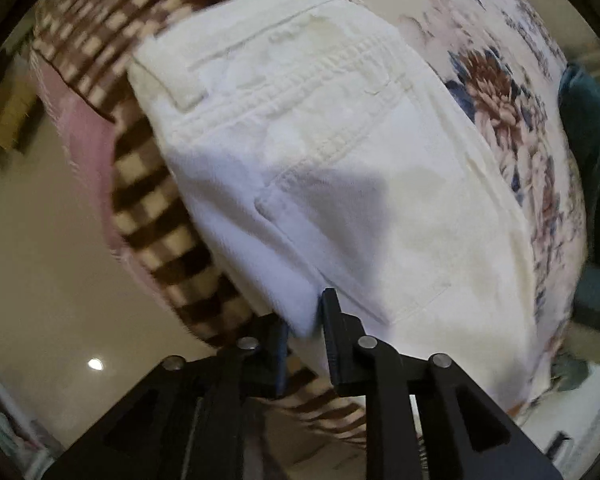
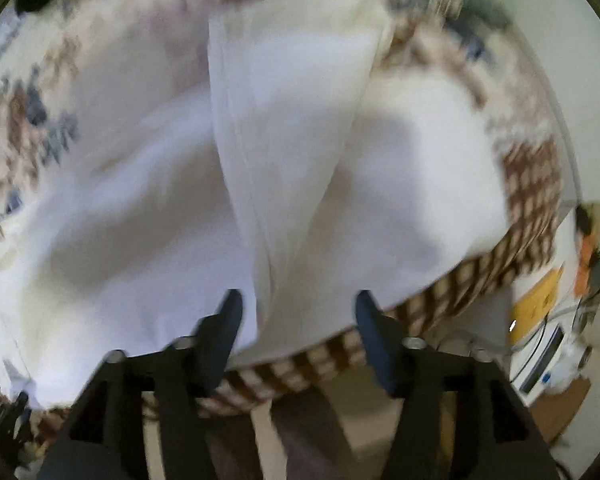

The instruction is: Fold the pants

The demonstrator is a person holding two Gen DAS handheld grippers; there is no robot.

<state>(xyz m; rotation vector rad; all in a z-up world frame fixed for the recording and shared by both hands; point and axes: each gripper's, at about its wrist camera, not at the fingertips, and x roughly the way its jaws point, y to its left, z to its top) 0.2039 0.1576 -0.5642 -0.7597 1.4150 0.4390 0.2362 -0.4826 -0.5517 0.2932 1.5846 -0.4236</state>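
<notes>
White cotton pants (image 1: 340, 152) are spread on the floral-and-checked bedspread (image 1: 512, 120), reaching its checked edge. A corner is seen between the barely parted left claw (image 1: 306, 320); right claw (image 2: 298, 300) is held wide apart above them.

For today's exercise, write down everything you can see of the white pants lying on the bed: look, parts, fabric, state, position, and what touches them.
The white pants look like sturdy cotton twill or denim, off-white, with a ribbed stitched waistband, a belt loop and a sewn patch pocket. They lie folded on a floral bedspread beside a brown checked blanket. One corner sits between the narrowly parted fingers of the left claw. In the right wrist view a leg fold runs towards the open right claw, which grips nothing.
</notes>
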